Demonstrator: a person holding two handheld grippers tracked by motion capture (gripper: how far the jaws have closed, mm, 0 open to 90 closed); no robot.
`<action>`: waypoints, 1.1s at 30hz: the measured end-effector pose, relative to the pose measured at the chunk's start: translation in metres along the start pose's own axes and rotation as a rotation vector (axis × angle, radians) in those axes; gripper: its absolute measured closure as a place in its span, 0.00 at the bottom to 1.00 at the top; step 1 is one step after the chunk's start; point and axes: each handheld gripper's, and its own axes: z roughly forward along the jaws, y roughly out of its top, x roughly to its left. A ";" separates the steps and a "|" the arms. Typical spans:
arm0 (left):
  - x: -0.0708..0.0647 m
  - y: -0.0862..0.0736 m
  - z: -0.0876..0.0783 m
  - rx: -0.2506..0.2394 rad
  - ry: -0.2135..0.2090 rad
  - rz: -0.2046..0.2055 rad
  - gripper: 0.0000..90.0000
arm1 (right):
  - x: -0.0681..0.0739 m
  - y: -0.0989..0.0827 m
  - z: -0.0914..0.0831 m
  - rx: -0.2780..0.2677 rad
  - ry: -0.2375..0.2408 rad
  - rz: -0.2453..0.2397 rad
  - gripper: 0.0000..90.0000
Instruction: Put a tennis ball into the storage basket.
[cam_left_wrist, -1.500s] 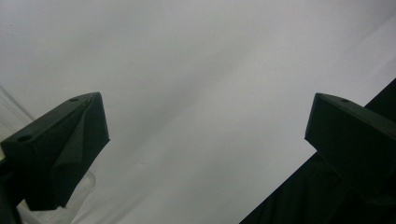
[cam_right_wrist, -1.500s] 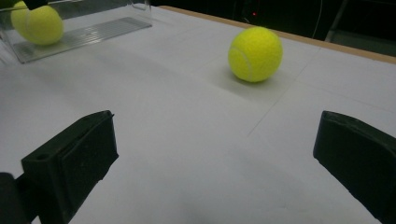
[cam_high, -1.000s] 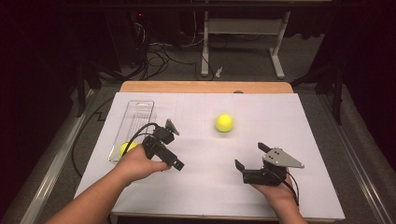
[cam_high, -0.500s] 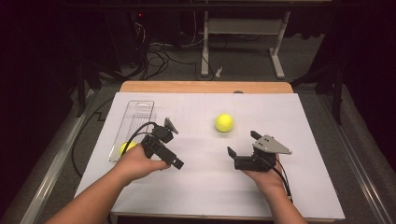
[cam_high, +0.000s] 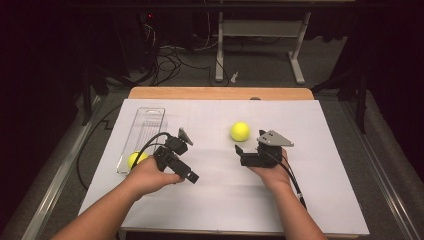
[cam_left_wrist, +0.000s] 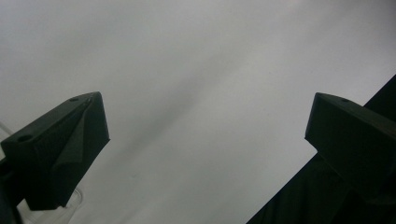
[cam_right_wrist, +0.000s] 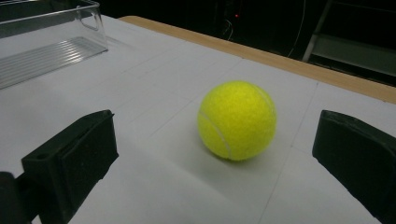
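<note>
Left claw (cam_high: 192, 176): near left of the tabletop (cam_high: 340, 200), released, jaws wide over bare white surface. Right claw (cam_high: 239, 154): near right, released, jaws spread, nothing between them. Tennis ball (cam_high: 240, 131): on the tabletop just beyond the right claw, untouched. Clear tray (cam_high: 148, 119): far left, holding a second ball (cam_high: 135, 159) at its near end.

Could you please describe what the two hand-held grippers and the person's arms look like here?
Both are black and blocky. The left hand-held gripper trails a looping black cable and carries a small grey plate. The right hand-held gripper has a grey three-cornered plate on top and a black cable along the forearm. Each has two chunky black jaws. The forearms are unsleeved.
</note>
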 end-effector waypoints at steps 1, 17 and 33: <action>0.000 0.000 0.000 0.002 0.002 0.002 0.01 | 0.000 0.001 0.004 0.003 -0.001 0.006 0.01; 0.000 -0.003 -0.005 -0.019 -0.018 0.009 0.01 | -0.012 0.012 0.056 0.082 -0.029 0.049 0.02; 0.005 -0.008 -0.007 -0.033 -0.026 0.008 0.01 | -0.020 0.008 0.073 0.173 -0.057 0.086 0.17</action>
